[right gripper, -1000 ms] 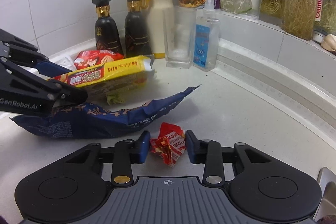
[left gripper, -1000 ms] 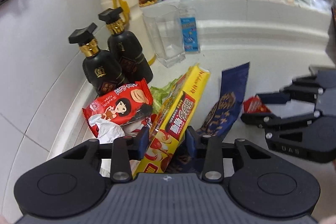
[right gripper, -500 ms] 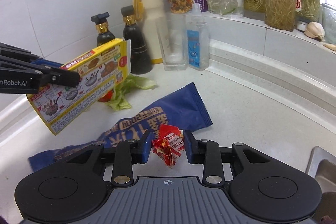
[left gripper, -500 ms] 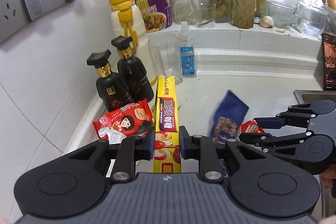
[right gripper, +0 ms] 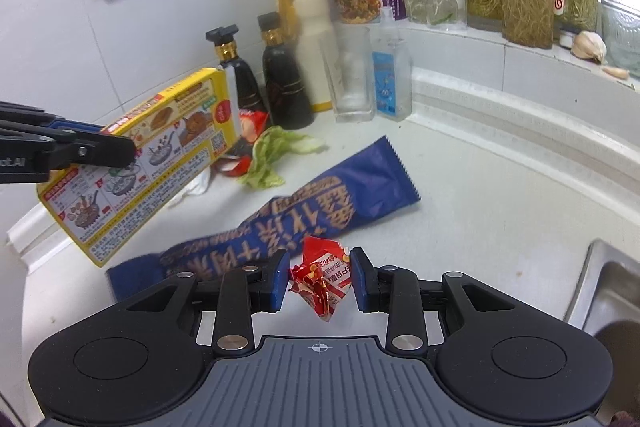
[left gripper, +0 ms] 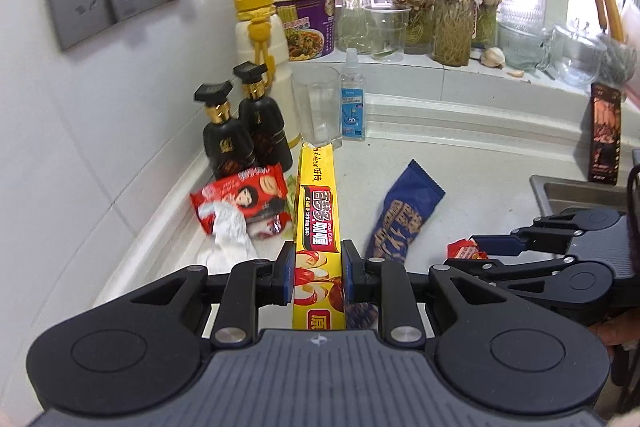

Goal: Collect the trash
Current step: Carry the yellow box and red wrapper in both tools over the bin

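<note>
Both pieces of trash are picked up and held clear of the table (right gripper: 480, 227), so the step in hand looks like the carry-off after the grasp. The left hand-held gripper (left gripper: 317, 269) pinches the near end of a long yellow box (left gripper: 318, 223), which runs up the middle of the left wrist view; in the right wrist view the same box hangs tilted at centre left, off the surface. The right hand-held gripper (right gripper: 320, 281) pinches a crumpled red wrapper (right gripper: 320, 279) at the lower middle of its frame, both pads touching the foil.

Still lying on the table are a blue snack bag (right gripper: 280, 223) across the middle, a red biscuit packet (left gripper: 240, 197) with white tissue (left gripper: 230, 235) at centre left of the left view, and a lettuce scrap (right gripper: 276, 155) near the dark bottles (left gripper: 244, 135).

No bin shows in either view. The next move, as I judge it, calls for carrying both pieces to wherever the trash goes and keeping the pinches firm, since the box is gripped only at one end and could swing.
</note>
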Demonstrator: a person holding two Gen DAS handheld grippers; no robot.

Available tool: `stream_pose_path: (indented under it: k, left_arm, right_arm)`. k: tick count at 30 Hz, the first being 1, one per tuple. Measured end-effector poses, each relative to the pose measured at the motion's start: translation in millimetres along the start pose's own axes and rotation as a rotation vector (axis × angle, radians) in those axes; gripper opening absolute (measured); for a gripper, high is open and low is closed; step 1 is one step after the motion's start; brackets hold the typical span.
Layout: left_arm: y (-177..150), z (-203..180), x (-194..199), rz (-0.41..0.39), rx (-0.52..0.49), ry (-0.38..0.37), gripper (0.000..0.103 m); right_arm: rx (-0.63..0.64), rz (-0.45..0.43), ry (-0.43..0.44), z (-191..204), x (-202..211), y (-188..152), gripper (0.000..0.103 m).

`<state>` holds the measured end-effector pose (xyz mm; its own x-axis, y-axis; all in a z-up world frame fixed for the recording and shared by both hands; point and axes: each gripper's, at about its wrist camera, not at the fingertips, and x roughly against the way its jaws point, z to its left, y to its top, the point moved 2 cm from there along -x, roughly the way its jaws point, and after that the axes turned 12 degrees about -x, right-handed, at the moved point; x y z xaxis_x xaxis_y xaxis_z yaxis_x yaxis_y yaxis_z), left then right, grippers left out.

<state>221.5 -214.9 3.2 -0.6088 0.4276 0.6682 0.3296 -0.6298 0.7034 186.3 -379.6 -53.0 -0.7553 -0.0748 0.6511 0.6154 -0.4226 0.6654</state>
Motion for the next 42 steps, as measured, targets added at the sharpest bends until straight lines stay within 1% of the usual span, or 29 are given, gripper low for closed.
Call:
stream_pose_path:
  k: [5, 9, 13, 17, 24, 34, 42]
  left_arm:
    - [-24.1, -3.1, 24.1, 0.003, 0.09, -0.021, 0.02]
    - [-46.0, -3.3, 44.5, 0.008, 0.163, -0.024, 0.02]
    - [-70.5, 0.6, 65.1, 0.012, 0.259, -0.02, 0.02]
    - [-97.8, 6.3, 84.0, 0.02, 0.367, -0.021, 0.02]
    - [-144.5, 11.9, 114.8, 0.052, 0.516, -0.011, 0.02]
    - [-197.7, 11.6, 152.2, 0.078, 0.619, 0.012, 0.02]
    - [-233.9, 8.8, 169.5, 0.104, 0.675, 0.004, 0.02]
  right_arm:
    - [-0.002, 0.027, 0.018, 8.3, 17.1, -15.0, 0.031]
    - [0.003, 0.063, 0.038, 18.3, 28.0, -30.7, 0.031]
    - [0.028, 0.081, 0.054, 31.4, 36.2, -47.7, 0.031]
    - [0.015, 0.109, 0.075, 42.8, 42.3, -63.0, 0.031]
    - [0.025, 0.144, 0.1, 68.2, 56.9, -85.6, 0.031]
    - [0.042, 0.21, 0.126, 103.8, 76.0, -127.2, 0.031]
    - [0.062, 0.26, 0.147, 130.0, 91.1, -158.2, 0.031]
